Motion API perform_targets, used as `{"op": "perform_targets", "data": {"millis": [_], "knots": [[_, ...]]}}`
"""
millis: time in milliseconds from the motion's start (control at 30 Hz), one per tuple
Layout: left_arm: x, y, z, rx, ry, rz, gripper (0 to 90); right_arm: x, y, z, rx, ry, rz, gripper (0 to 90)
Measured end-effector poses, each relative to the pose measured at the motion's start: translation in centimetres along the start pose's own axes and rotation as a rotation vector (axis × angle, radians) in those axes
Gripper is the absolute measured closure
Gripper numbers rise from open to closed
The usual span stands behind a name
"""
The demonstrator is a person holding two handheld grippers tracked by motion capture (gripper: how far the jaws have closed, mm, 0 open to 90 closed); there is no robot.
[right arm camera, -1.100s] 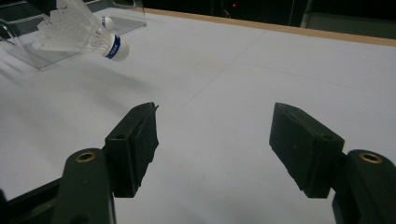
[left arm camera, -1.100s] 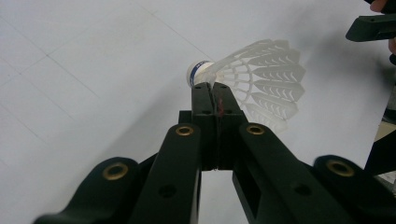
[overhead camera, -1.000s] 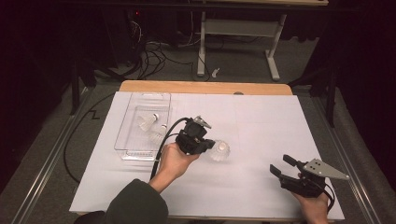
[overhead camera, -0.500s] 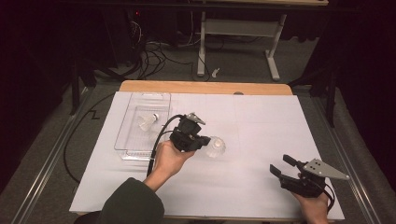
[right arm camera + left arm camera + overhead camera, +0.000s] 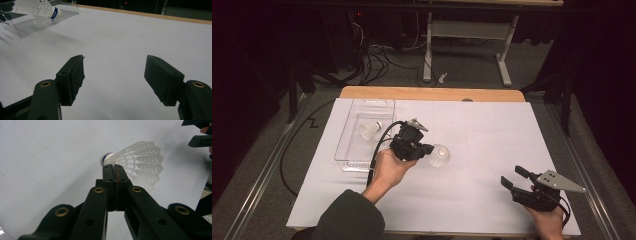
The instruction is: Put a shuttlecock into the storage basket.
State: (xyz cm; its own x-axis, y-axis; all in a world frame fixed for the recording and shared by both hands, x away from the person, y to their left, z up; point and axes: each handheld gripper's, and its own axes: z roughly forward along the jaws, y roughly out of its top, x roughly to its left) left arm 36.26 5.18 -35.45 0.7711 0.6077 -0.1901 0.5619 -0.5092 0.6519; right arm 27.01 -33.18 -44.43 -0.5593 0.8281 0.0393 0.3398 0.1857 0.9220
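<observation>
White paper sheet [image 5: 482,150] over wooden table [image 5: 432,93]; grey desk frame [image 5: 467,30] and cables [image 5: 377,55] behind.

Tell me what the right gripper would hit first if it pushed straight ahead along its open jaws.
Probably nothing soon: ahead of the right gripper lies bare white paper sheet. The clear plastic tray with a white shuttlecock sits off to one side.
</observation>
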Motion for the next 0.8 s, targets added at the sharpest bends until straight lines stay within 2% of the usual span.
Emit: {"op": "perform_targets", "data": {"millis": [800], "knots": [[0.9,0.1,-1.4,-0.019,0.019,-0.016,90.0,0.0,0.0,0.0,-0.002,0.000,0.001,32.8]]}}
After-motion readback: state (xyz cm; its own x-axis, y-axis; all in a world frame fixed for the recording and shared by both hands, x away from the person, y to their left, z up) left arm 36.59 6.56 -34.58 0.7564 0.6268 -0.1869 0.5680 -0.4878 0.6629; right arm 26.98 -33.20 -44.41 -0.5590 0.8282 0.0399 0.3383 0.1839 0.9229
